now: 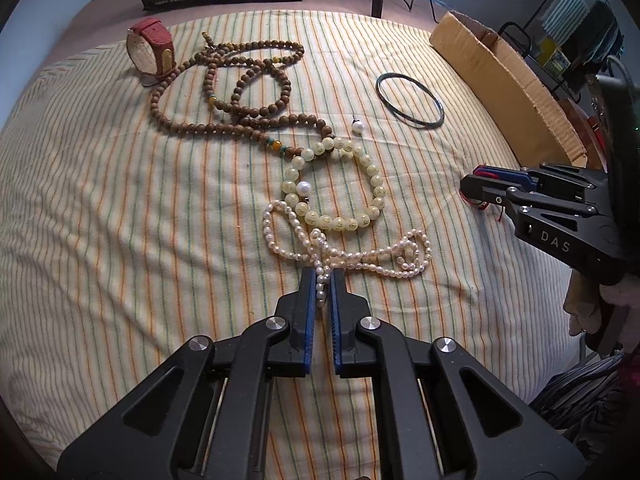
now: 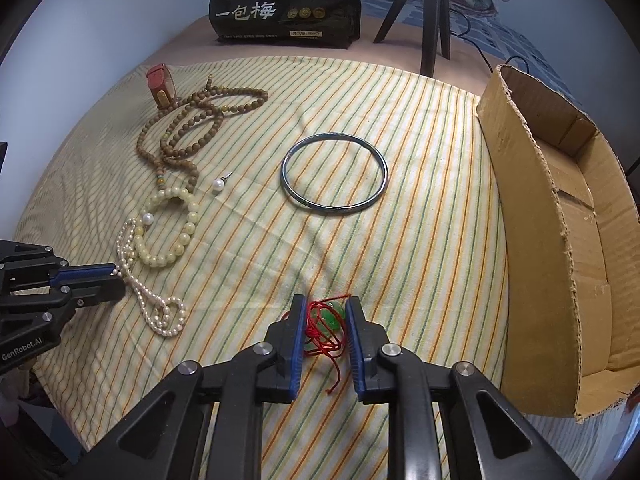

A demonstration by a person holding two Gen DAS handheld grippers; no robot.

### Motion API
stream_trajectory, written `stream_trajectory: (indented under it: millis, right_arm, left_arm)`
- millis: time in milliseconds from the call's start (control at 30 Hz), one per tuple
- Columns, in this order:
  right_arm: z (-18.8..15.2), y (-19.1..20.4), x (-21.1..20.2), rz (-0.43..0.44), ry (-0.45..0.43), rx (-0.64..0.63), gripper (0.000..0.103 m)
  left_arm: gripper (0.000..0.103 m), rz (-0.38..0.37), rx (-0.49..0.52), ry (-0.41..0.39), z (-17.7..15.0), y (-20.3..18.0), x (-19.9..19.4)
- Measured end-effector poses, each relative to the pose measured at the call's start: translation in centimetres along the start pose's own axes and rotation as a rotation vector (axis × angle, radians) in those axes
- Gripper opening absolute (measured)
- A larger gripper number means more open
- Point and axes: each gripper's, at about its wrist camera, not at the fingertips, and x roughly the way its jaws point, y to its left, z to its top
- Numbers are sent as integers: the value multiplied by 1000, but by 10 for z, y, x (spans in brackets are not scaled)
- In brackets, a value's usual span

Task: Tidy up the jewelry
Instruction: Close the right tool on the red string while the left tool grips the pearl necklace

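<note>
The left gripper [image 1: 321,280] pinches the white pearl necklace [image 1: 352,254]. The right gripper [image 2: 324,320] squeezes the green bead on red string [image 2: 334,317], nearer the brown cardboard box [image 2: 560,248] on its right.

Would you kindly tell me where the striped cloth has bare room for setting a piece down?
Bare cloth lies between the metal bangle and the cardboard box. The strip from red watch to pearl necklace is crowded.

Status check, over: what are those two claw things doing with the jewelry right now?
Left gripper shut on pearl necklace. Right gripper: jaws around green pendant on red cord, grip unclear. Cardboard box empty, path clear.
</note>
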Motion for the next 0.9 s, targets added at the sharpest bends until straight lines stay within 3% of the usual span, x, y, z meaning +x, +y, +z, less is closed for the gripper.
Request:
stream_trajectory:
  millis: [500, 900]
  right_arm:
    - [6, 2, -29, 16, -80, 9, 18]
    - [21, -15, -78, 22, -199, 58, 18]
  left_arm:
    - [1, -65, -28, -182, 17, 2, -68]
    - [1, -116, -38, -338, 44, -5, -119]
